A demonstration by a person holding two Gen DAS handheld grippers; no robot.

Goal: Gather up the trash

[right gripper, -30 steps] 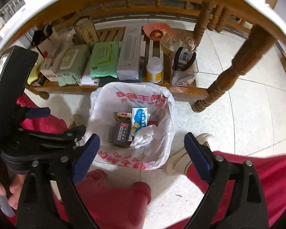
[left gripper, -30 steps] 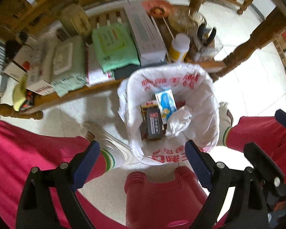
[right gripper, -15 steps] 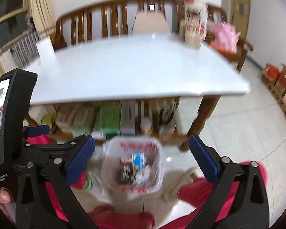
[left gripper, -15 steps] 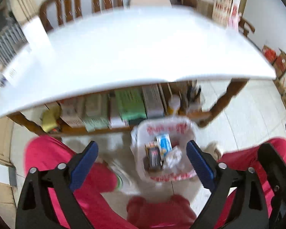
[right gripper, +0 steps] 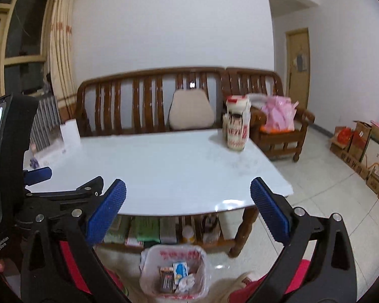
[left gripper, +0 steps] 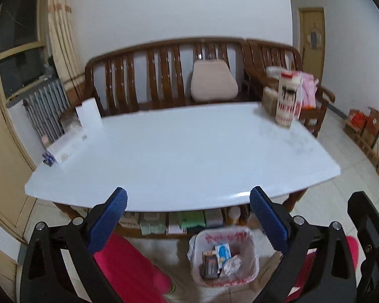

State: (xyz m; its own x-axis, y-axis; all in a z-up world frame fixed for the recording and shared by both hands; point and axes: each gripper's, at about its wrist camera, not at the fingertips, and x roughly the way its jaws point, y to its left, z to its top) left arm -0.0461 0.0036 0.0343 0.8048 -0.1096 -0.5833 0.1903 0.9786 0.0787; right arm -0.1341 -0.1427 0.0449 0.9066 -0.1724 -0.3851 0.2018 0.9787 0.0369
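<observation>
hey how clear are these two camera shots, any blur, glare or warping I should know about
Left wrist view: soft motion blur throughout, so the bench slats and the carton print smear; a small glare streak on the white table near edge; fisheye bows that edge. Right wrist view: similar softness, a glare patch on the table's front edge, black vignette in the corners, walls curving.

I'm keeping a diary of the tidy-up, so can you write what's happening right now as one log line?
left gripper: open, empty | right gripper: open, empty | trash bin: on floor, holds boxes and crumpled wrapper | table: carton near far right corner
</observation>
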